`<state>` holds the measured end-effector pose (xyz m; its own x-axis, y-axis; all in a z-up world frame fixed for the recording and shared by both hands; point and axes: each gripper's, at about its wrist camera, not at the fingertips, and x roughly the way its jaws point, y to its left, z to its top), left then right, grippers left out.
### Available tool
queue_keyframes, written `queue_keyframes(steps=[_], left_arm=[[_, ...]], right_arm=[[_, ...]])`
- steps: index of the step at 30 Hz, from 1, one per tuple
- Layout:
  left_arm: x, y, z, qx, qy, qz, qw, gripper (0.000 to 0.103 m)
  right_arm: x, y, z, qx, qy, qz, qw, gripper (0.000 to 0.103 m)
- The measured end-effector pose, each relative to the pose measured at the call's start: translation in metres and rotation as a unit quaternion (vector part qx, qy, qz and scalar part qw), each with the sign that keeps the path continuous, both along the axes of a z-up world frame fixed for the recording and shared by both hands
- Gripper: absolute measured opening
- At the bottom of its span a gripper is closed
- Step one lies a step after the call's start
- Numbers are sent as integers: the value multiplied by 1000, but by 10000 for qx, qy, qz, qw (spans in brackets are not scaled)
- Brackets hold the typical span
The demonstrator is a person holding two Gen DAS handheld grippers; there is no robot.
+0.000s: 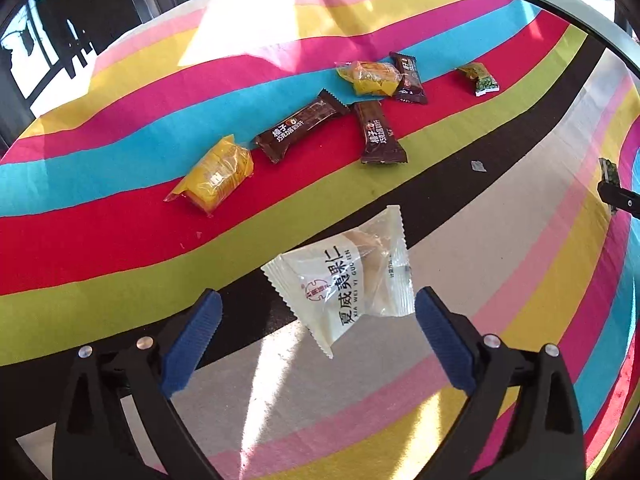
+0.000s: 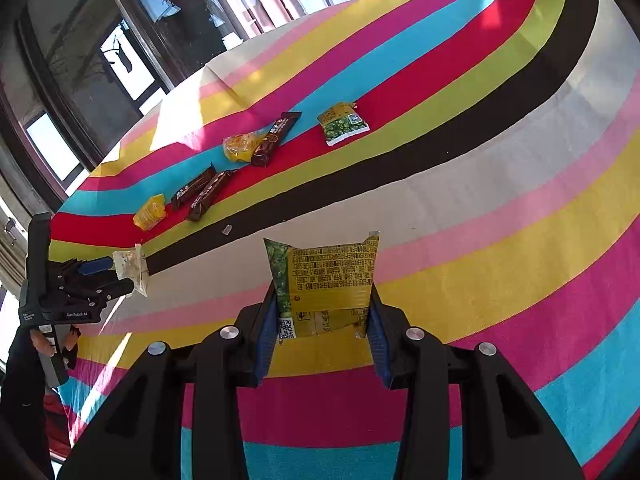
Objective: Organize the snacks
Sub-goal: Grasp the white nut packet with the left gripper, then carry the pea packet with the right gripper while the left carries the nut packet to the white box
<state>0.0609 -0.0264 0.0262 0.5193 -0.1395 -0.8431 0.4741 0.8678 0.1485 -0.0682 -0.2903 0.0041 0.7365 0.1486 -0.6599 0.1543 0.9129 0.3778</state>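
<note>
Left wrist view: the left gripper point(image 1: 318, 334) is spread wide; a white snack packet point(image 1: 344, 280) is seen between the blue pads point(image 1: 192, 342), neither pressing it; other snacks lie toward 12 o'clock on the striped cloth point(image 1: 120, 240).

Right wrist view: the right gripper point(image 2: 322, 332) is clamped partway on a green-yellow packet point(image 2: 326, 280), raised toward 12 o'clock; the left gripper is seen at 9 o'clock.

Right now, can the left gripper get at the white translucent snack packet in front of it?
Probably yes. The left gripper is open, the white translucent snack packet lies between its fingers, and nothing blocks it.
</note>
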Motion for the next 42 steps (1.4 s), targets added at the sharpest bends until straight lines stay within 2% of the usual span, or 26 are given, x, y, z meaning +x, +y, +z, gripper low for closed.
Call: queue_keyframes(steps=[2, 5, 9, 11, 12, 13, 14, 17, 22, 30, 33, 36, 42], left_arm=[[6, -5, 6, -82, 128, 172, 9997, 98], [11, -16, 0, 20, 365, 1003, 9943, 100], [16, -29, -17, 648, -49, 1710, 9831, 102], [15, -30, -17, 654, -314, 1882, 9795, 100], [14, -30, -17, 551, -364, 1904, 9795, 70], [12, -28, -16, 226, -228, 1879, 9817, 47], [7, -24, -12, 116, -251, 2004, 9793, 40], [-16, -17, -3, -545, -249, 1945, 9791, 39], [-61, -16, 0, -1061, -232, 1795, 9777, 39], [-110, -26, -7, -1267, -115, 1427, 9816, 39], [-131, -36, -6, -1340, -129, 1205, 9835, 39], [-150, -45, -1, -1376, -218, 996, 9852, 39], [-175, -49, 2, -1549, -195, 812, 9844, 39]], right_arm=[[0, -1, 0, 12, -3, -15, 10000, 40], [-1, -2, 0, 27, -14, -27, 10000, 40], [-2, -2, 0, 58, -25, -25, 10000, 41], [-2, -2, 0, 64, -21, -19, 10000, 41], [-2, -2, 0, 62, -28, -20, 10000, 41], [-2, -2, 1, 68, -42, -16, 10000, 41], [-3, -2, 1, 75, -63, -20, 9999, 41], [-5, -3, 2, 126, -146, -19, 9998, 40], [-6, -3, 2, 170, -158, 29, 9997, 40], [-4, -1, 3, 210, -218, 219, 9993, 40], [-10, 8, 7, 37, -213, 336, 9992, 40], [-29, 20, 10, 18, -173, 430, 9989, 40], [-77, 50, 15, -382, -214, 589, 9973, 40]])
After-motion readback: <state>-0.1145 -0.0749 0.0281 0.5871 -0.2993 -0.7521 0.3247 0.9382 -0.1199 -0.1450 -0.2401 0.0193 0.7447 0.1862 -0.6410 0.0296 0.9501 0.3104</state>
